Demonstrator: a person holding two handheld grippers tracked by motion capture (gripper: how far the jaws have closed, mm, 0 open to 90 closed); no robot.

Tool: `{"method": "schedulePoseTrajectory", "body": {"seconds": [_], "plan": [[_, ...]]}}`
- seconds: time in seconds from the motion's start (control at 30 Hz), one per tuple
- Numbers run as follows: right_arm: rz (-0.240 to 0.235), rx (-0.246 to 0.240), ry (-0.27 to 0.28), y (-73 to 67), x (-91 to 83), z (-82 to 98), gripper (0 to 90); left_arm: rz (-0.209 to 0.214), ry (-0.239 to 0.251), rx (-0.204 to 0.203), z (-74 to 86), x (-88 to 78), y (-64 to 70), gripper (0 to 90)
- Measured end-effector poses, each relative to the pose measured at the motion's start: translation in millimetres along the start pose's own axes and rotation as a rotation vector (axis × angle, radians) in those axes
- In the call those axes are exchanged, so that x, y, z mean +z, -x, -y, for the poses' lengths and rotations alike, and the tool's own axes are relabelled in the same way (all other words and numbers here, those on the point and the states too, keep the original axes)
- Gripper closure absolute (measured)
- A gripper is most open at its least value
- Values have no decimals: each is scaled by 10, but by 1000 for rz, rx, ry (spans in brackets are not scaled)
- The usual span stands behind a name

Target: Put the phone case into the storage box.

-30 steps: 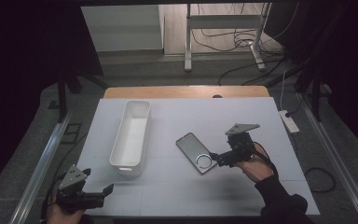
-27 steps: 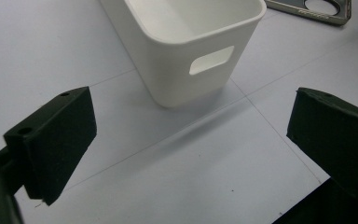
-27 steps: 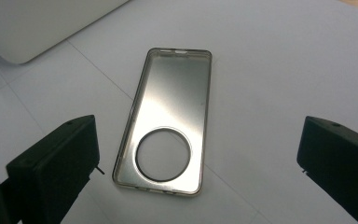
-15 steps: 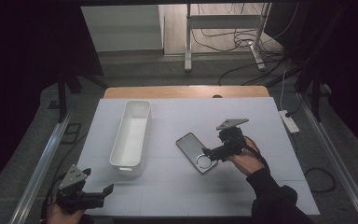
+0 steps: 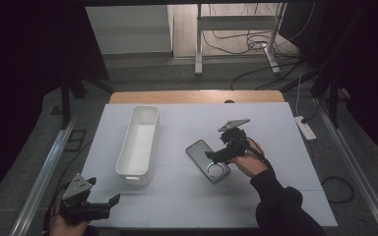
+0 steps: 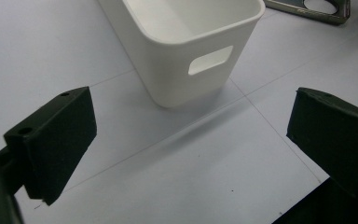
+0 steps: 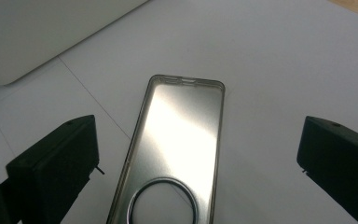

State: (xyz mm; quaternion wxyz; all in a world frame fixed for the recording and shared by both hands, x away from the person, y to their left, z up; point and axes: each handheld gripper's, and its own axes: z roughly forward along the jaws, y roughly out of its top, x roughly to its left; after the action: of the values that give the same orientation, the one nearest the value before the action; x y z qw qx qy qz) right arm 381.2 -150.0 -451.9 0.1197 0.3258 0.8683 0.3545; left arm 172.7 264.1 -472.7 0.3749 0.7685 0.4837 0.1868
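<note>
Phone case (image 7: 177, 154) cut off below

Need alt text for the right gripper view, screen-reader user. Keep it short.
Two open black jaws frame a shiny phone case that lies flat, inside up, on a white table; a round ring sits at the case's near end. The rounded corner of a white bin shows at the upper left.
</note>
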Motion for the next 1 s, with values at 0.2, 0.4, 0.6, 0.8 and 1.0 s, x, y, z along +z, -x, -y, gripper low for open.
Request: {"method": "schedulePoseTrajectory", "body": {"seconds": [0.2, 0.4, 0.6, 0.8, 1.0], "plan": [[-2, -12, -7, -26, 90, -75, 0, 1, 1, 0, 1, 0, -2, 22], [-3, -20, -15, -52, 177, -155, 0, 1, -1, 2, 1, 1, 0, 23], [-10, -23, -16, -64, 244, -214, 0, 1, 0, 2, 4, -2, -2, 23], [10, -15, -52, -59, 271, -189, 0, 0, 1, 1, 5, -4, 0, 23], [20, 0, -73, -61, 273, -160, 0, -1, -1, 1, 4, -3, -1, 23]]}}
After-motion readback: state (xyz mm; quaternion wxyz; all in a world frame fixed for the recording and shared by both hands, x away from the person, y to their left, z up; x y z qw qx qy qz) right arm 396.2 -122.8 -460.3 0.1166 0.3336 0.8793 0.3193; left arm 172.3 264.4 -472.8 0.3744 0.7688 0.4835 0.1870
